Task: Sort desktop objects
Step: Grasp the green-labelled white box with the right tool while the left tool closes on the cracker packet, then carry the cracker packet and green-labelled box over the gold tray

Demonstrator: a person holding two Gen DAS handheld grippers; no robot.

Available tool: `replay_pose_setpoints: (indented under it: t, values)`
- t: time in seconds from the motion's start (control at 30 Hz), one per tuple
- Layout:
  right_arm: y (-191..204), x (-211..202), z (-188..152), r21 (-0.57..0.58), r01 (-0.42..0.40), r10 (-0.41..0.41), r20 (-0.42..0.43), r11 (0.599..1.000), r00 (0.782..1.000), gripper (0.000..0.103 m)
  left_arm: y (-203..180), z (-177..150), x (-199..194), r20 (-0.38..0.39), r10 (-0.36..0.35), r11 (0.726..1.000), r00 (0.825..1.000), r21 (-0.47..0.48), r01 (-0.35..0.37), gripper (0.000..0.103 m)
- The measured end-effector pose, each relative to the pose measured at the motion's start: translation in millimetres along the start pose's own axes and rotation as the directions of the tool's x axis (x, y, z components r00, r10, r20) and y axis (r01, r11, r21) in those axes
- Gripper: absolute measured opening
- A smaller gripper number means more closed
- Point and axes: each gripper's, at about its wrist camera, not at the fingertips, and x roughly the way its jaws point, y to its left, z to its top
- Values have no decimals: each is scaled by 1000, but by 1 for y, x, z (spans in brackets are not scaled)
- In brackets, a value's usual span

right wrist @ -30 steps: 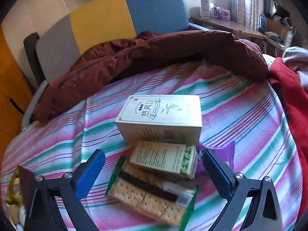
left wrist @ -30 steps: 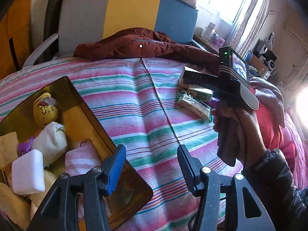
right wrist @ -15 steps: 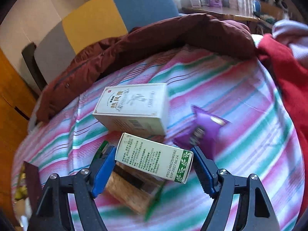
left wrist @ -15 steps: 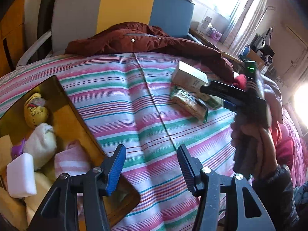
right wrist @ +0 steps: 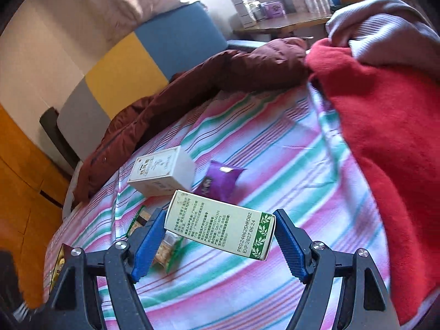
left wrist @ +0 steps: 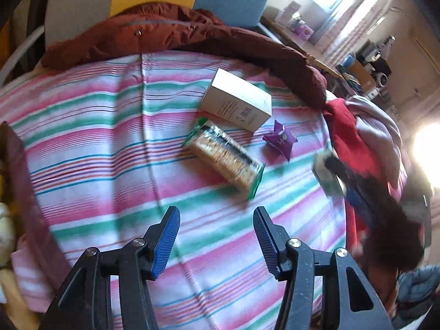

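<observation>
Right gripper [right wrist: 220,243] has just been closing; both pads now clamp the ends of a small green-and-cream box [right wrist: 220,224], lifted clear of the striped sheet [right wrist: 275,178]. Left gripper [left wrist: 217,239] hangs partly open, nothing between its pads, over the same sheet. Beyond it lies a cracker pack [left wrist: 225,159], then a purple sachet [left wrist: 280,140] just beside a larger white box [left wrist: 236,100]. Maroon jacket [left wrist: 170,33] lies farthest.

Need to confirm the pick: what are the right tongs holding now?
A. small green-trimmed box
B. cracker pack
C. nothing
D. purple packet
A: in the right wrist view the right tongs clamp the small box off the sheet, above the cracker pack and purple packet.
</observation>
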Motion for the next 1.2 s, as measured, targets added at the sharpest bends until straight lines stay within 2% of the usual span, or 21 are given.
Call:
replay_pose_setpoints:
  t: [0.07,0.27,0.43,0.5,0.57,0.7,0.87,0.9,1.0,1.2]
  values:
    - [-7,-4,-1,11,-10,10,1,1000,1000,78,-3,10,14,-19,7,999,1000,-46,-8,57]
    - [-19,-5,-6,19,-44,45,-8,999,999,78,-4,38,47,-53,-13,982,999,-188,2,68]
    - [-23,-4,-7,22,-77,77,-8,997,997,78,-5,55,71,-87,58,961,995,-266,-79,71]
    - [-23,-3,-7,20,-86,86,-9,996,996,78,-9,60,79,-93,102,958,990,-261,-123,71]
    - [-24,-1,-8,22,-93,93,-14,995,996,78,-13,64,86,-104,111,956,988,-260,-134,71]
    - [-27,3,-9,31,-96,97,-24,995,995,78,-29,66,95,-90,182,967,979,-167,-195,71]
    - [-26,3,-14,22,-96,97,-37,995,995,78,-45,46,96,-45,247,969,968,40,-246,70]
    - [-26,3,-15,19,-93,94,-40,995,995,78,-46,41,94,-32,254,966,967,68,-251,67]
    - [-28,3,-20,21,-85,86,-55,996,995,78,-46,26,87,-7,259,958,966,128,-256,54]
    - [-26,1,-32,10,-78,78,-86,997,993,78,-31,-9,62,19,230,957,973,176,-230,51]
